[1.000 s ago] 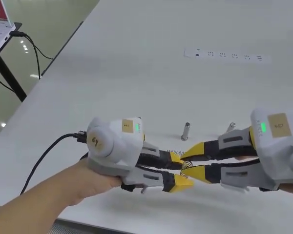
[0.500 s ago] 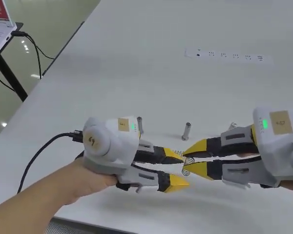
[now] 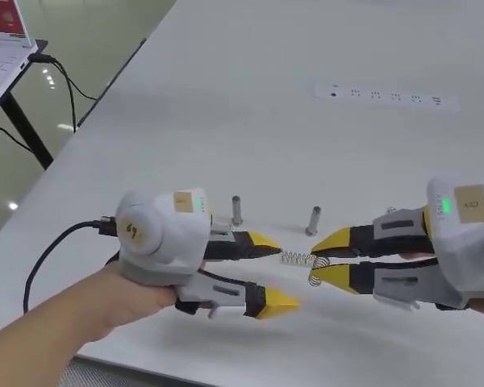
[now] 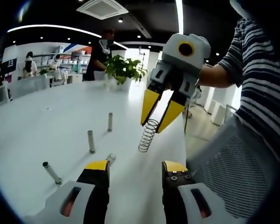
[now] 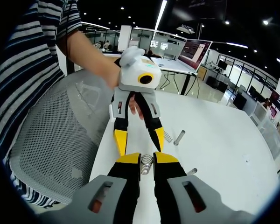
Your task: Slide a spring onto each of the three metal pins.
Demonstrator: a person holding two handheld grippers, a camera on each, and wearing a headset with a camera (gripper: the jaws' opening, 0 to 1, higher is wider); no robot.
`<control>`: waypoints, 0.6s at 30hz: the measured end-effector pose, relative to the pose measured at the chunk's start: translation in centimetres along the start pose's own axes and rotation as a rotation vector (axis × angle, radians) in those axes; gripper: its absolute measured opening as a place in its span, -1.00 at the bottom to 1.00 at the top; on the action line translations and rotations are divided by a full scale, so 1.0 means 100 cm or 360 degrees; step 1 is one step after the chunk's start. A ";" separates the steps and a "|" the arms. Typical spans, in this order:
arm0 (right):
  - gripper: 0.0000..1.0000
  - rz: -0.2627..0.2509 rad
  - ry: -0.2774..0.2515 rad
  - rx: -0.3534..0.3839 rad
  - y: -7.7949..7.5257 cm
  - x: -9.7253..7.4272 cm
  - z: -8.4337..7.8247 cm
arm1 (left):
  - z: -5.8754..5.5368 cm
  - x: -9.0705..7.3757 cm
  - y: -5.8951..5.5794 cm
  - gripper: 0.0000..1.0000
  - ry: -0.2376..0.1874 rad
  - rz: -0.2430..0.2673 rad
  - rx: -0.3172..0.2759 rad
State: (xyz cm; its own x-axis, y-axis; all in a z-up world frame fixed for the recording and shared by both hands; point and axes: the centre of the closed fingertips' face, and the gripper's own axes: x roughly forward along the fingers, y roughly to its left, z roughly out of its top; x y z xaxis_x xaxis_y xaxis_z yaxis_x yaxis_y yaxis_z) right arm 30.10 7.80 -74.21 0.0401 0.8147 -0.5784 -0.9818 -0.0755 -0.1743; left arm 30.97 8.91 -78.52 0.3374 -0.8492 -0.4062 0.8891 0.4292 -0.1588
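Observation:
My right gripper (image 3: 315,260) is shut on a small coil spring (image 3: 316,272), which hangs from its yellow tips in the left gripper view (image 4: 148,135). The left gripper (image 3: 276,272) faces it with its jaws wide open and nothing between them. A second spring (image 3: 295,258) lies on the white table (image 3: 226,121) between the two grippers. Behind it stand three short metal pins: one on the left (image 3: 236,210), one in the middle (image 3: 313,219), and one on the right (image 3: 391,211) partly hidden by the right gripper. All three pins look bare.
A white power strip (image 3: 383,95) lies far back on the table. A laptop (image 3: 0,40) sits on a stand at the upper left. A black cable (image 3: 56,250) trails from the left gripper over the front edge. A mesh chair (image 5: 60,140) is behind the person.
The left gripper has opened its jaws and drawn back to the left, away from the right gripper's tips. The right gripper keeps hold of the spring.

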 end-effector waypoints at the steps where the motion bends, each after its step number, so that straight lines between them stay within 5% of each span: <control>1: -0.86 -0.0002 0.0000 -0.0001 0.000 0.000 0.000 | -0.001 -0.001 0.001 -0.19 0.0000 0.0006 -0.0009; 18: -0.86 -0.0091 0.0030 -0.0001 -0.018 -0.010 -0.008 | -0.012 -0.033 0.024 0.29 0.0026 0.0194 -0.0081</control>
State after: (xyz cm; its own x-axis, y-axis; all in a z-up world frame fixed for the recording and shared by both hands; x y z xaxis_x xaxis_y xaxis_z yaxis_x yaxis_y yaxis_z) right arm 31.97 6.64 -73.98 0.0997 0.8067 -0.5825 -0.9777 -0.0294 -0.2081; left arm 31.58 13.09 -78.69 0.4365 -0.7850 -0.4397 0.8250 0.5442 -0.1525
